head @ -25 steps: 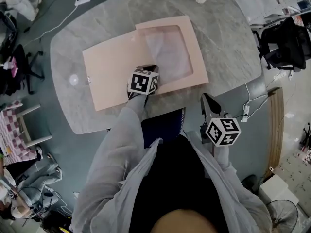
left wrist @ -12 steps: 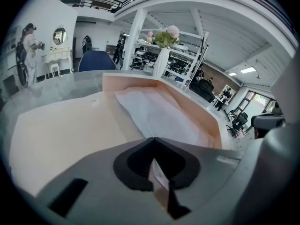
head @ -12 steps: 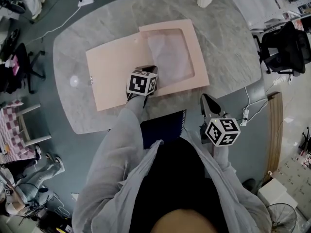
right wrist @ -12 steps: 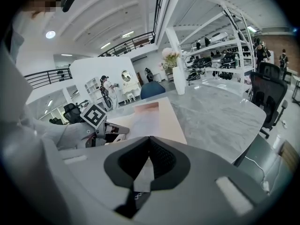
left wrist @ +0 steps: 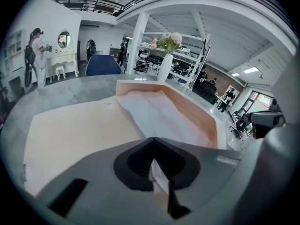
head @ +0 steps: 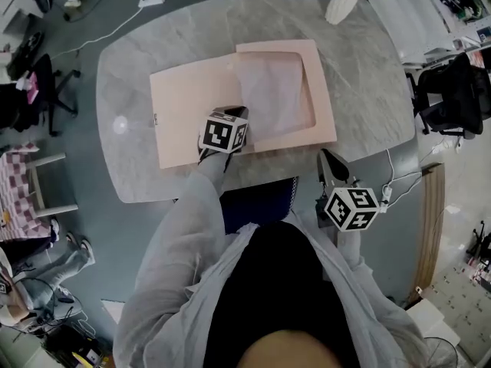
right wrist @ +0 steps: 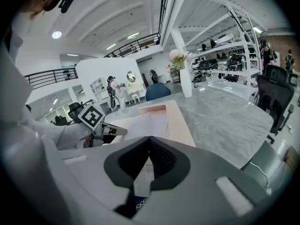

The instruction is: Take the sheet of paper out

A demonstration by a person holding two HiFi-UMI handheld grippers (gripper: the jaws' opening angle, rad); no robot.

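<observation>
Pinching folder (left wrist: 70,135), hidden overhead — left hand-held gripper (left wrist: 153,140)

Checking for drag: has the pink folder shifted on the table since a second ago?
No. The folder keeps its gap to the vase and the table edge.

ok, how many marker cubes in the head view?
2. One cube rides the left gripper, which is shut on the sheet at the folder's near edge. The other cube rides the right gripper, just off the table. None look hidden.
</observation>
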